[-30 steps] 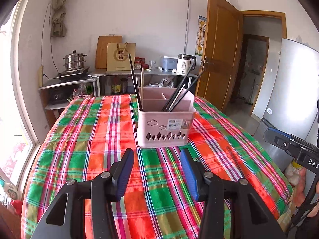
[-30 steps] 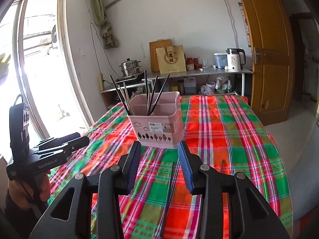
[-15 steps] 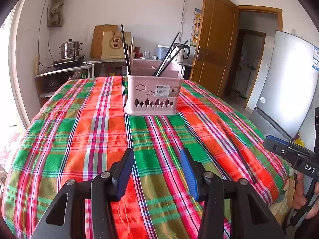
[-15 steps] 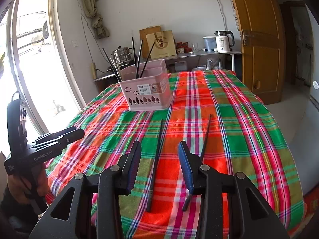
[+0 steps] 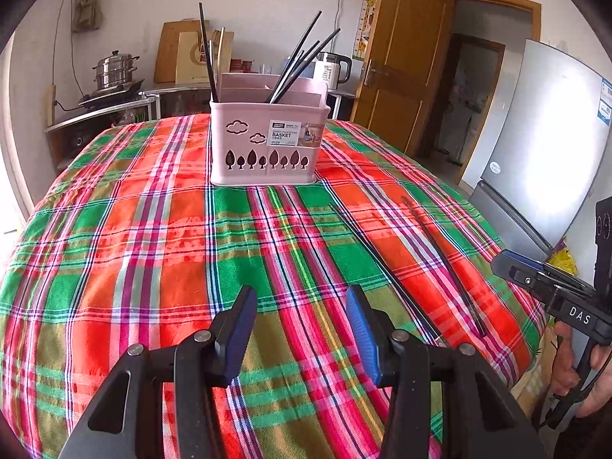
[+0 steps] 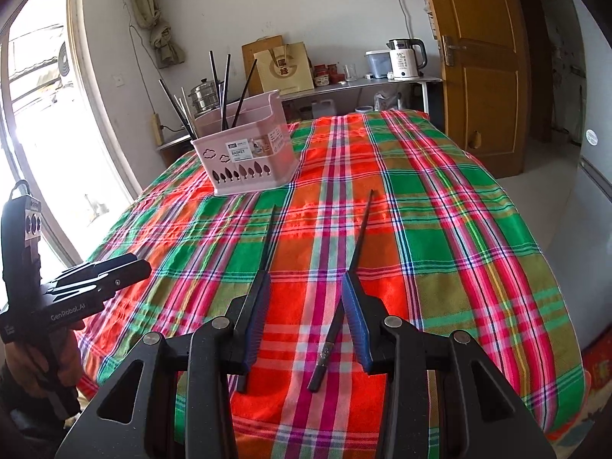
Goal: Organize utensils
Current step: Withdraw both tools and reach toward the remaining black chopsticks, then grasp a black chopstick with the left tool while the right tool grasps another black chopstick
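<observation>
two chopsticks (image 6: pixel 359 237) lie loose on the plaid cloth (image 6: pixel 459 229), side by side but apart, tips toward the pink basket (image 6: pixel 248 157) that stands further back with other sticks upright in it. the right gripper (image 6: pixel 302 321) hangs just over their near ends, fingers wide and empty — the pickup looks to be the step in hand. next it must drop and close on one stick. the left gripper (image 5: pixel 300 329), spread just as wide and empty, waits over bare cloth.

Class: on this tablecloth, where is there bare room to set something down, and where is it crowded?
Free: the cloth left of the pink basket, toward the window, and the stretch between basket and left tongs. Crowded: the right side, where two chopsticks lie under the right tongs.
</observation>
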